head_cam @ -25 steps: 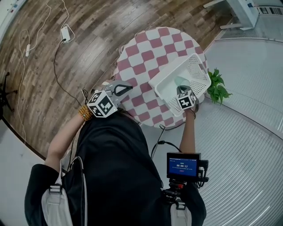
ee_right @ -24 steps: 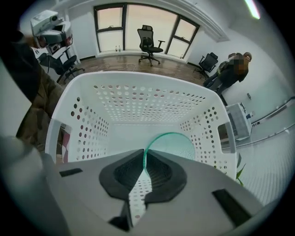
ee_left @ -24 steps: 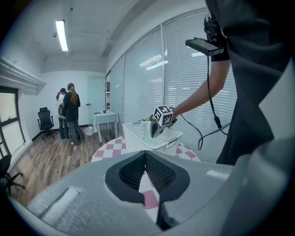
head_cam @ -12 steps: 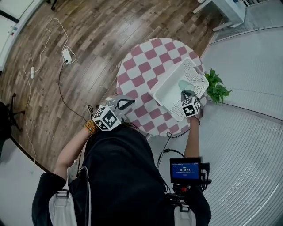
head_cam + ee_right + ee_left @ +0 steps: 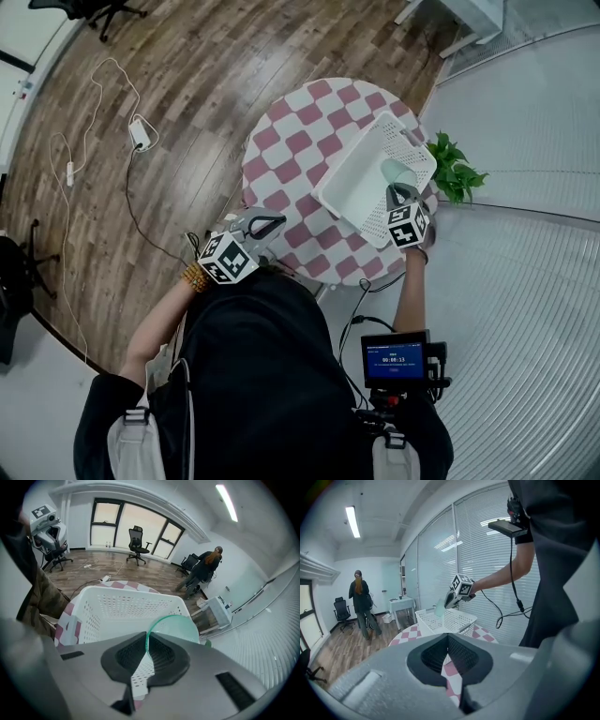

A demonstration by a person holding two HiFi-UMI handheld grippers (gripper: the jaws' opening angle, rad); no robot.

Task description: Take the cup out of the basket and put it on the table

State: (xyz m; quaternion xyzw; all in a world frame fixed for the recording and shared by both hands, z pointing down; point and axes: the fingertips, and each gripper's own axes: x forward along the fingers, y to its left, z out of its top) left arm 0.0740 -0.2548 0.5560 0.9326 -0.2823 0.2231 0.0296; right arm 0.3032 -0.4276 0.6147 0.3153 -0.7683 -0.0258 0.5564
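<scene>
A pale green translucent cup (image 5: 397,172) hangs over the near right part of the white perforated basket (image 5: 354,187) on the round pink-and-white checkered table (image 5: 291,150). My right gripper (image 5: 394,191) is shut on the cup's rim. In the right gripper view the cup (image 5: 177,626) has its thin rim pinched at my right gripper (image 5: 146,637), with the basket (image 5: 112,605) below. The left gripper view shows the cup (image 5: 439,607) about level with the rim of the basket (image 5: 450,619). My left gripper (image 5: 278,222) is shut on nothing at the table's near left edge.
A green potted plant (image 5: 455,172) stands just right of the table. Cables and a power adapter (image 5: 140,136) lie on the wooden floor to the left. A person (image 5: 360,603) stands far off, near a small white table (image 5: 402,605). An office chair (image 5: 137,538) stands by the windows.
The head view has shifted, so the table sits a little higher and further right. My right gripper stays shut on the cup over the basket. My left gripper holds its place by the table's edge.
</scene>
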